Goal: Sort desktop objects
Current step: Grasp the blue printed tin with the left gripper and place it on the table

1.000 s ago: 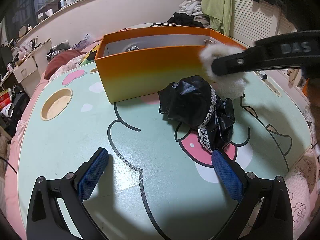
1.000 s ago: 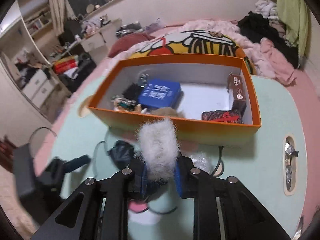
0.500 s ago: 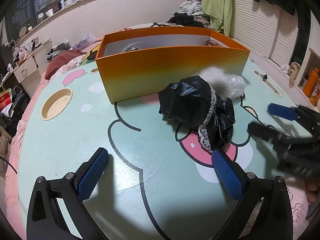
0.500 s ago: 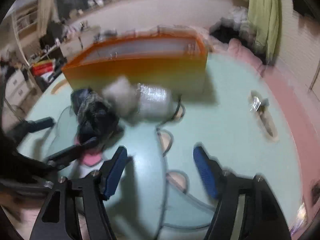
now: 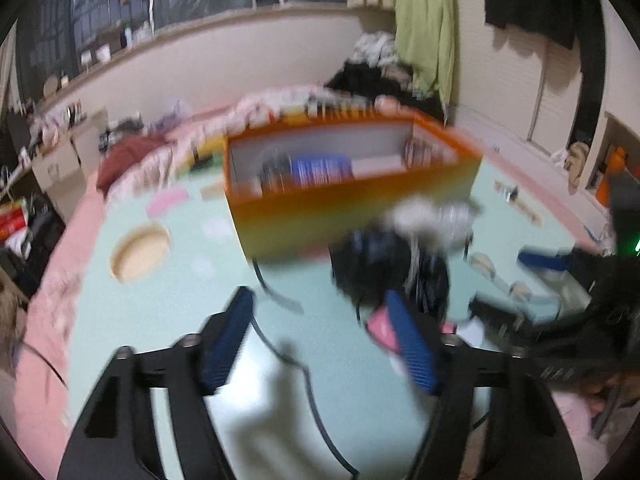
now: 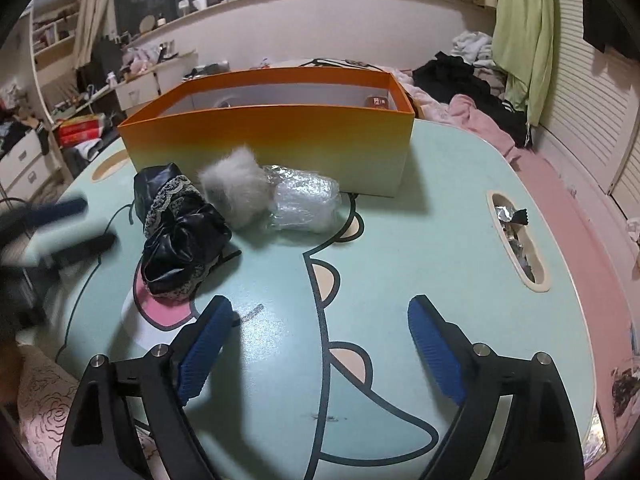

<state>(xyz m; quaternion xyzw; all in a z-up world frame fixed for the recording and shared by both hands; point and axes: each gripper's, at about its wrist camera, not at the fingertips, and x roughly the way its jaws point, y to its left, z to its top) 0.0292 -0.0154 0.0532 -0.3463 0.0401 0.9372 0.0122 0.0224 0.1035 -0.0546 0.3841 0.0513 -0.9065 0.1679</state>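
On the table [image 6: 460, 184], in front of the box:
Location of task items: the orange box [image 6: 272, 136] stood at the far side; a grey fluffy ball [image 6: 236, 188], a clear plastic bundle [image 6: 304, 204] and a black lace-trimmed cloth [image 6: 180, 236] lay touching one another just before its front wall.
Change, right gripper [image 6: 320, 348]: a second earlier its jaws were clamped on the fluffy ball over the box; now the ball lay on the table beside the plastic bundle, and the jaws were opening, wide apart, with nothing between them.
Change, left gripper [image 5: 320, 340]: its jaws were closing from full spread, roughly half apart, with nothing seen pressed between the pads (the black cloth [image 5: 384, 272] lay just beyond the tips, and blur hid any contact).
Meaning for task: the ball was put down outside the box, not in it, so in my judgement three items remained to be sorted.
Right wrist view only: sharp detail of the three items and a table slot [image 6: 516, 236] holding foil wrappers.
Left wrist view only: the box interior, with a blue item [image 5: 320, 168] inside, and the right gripper at the frame's right edge.
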